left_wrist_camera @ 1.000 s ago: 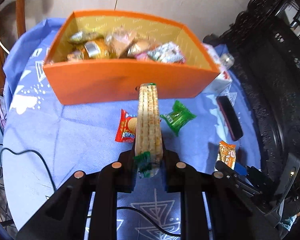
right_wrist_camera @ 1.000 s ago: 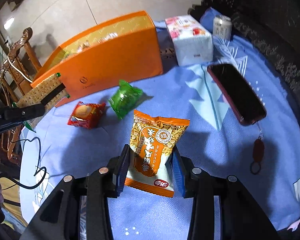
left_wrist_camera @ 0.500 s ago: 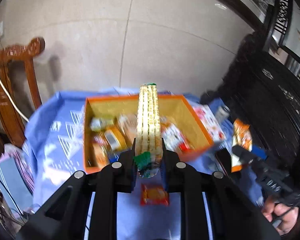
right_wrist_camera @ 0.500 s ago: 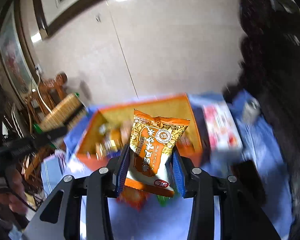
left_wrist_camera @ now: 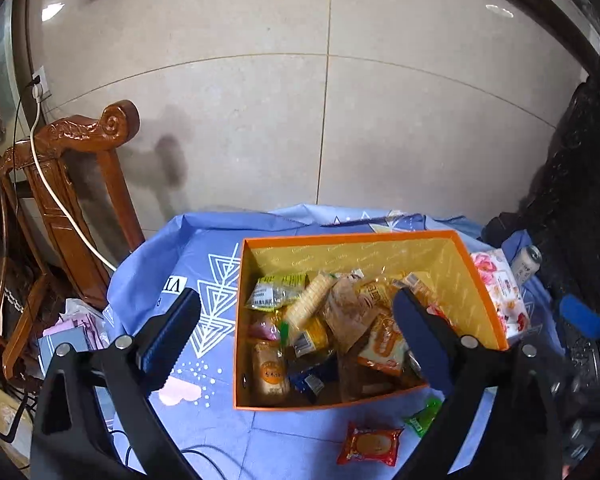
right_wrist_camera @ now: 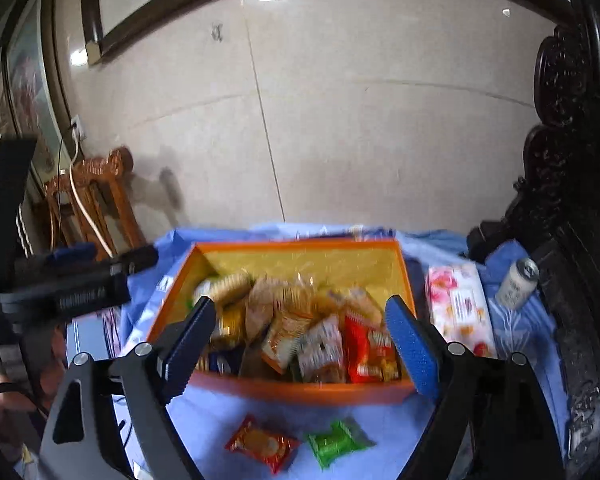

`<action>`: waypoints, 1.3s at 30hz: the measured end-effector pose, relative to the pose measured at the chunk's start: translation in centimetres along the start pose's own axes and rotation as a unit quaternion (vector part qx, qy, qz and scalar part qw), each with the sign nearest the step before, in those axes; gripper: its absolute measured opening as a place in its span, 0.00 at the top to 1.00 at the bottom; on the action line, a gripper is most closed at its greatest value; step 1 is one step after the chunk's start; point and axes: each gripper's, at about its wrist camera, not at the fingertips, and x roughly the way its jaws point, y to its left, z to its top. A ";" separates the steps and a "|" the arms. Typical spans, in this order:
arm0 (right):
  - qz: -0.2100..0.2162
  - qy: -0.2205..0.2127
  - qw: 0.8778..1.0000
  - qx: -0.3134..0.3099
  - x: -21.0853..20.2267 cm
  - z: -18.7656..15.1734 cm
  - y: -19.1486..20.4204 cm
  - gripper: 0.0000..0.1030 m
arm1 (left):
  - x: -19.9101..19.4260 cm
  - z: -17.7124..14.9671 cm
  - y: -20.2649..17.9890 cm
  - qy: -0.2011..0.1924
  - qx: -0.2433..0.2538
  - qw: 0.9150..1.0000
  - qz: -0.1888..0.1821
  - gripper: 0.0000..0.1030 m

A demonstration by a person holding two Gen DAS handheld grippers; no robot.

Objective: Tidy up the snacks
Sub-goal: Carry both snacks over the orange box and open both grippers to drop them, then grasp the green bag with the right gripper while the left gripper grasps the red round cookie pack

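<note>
left hand-held gripper (left_wrist_camera: 296, 320): jaws spread wide, empty, raised above orange box (left_wrist_camera: 482, 292). right hand-held gripper (right_wrist_camera: 300, 328): jaws likewise apart, empty, above same box. box on blue cloth (left_wrist_camera: 204, 248) of tabletop, filled with mixed snack packets; biscuit sleeve (left_wrist_camera: 310, 300) lies tilted inside. red packet (right_wrist_camera: 262, 442) and green packet (right_wrist_camera: 336, 442) on cloth just in front of box. tissue pack (right_wrist_camera: 458, 308) and can (right_wrist_camera: 516, 282) to right.

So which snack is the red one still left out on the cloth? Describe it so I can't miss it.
Find the orange box on the blue cloth. Two packets lie on the cloth in front of its near wall. The red packet is the left one, with a round yellow picture on it; its neighbour on the right is the green packet.
</note>
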 end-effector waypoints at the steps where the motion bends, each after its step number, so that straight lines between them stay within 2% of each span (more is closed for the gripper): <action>1: -0.002 0.002 1.000 -0.001 -0.2 -0.5 0.2 0.15 | -0.2 -0.4 0.1 0.001 0.001 1.000 0.001 0.08; 13: -0.019 0.026 0.999 0.010 -3.7 -6.3 -0.6 0.10 | -2.7 -3.8 -0.5 0.008 0.005 1.000 -0.005 0.07; 16: -0.026 0.040 0.999 0.010 -3.8 -8.2 -1.1 0.10 | -2.8 -5.9 -0.6 0.016 0.008 1.000 -0.008 0.06; 20: -0.033 0.075 0.997 0.016 -3.3 -11.5 -2.1 0.10 | -1.9 -9.7 -0.5 0.048 0.009 0.999 -0.020 0.06; 24: -0.041 0.112 0.993 0.027 -1.8 -14.3 -3.3 0.10 | -1.0 -13.2 -0.3 0.075 0.015 0.997 -0.029 0.06; 30: -0.035 0.134 0.990 0.006 1.6 -15.4 -3.8 0.10 | 0.1 -17.1 -0.6 0.097 0.045 0.994 -0.039 0.06; 39: -0.026 0.172 0.984 -0.030 8.7 -15.5 -4.3 0.10 | 1.8 -18.6 0.5 0.127 0.034 0.990 -0.046 0.06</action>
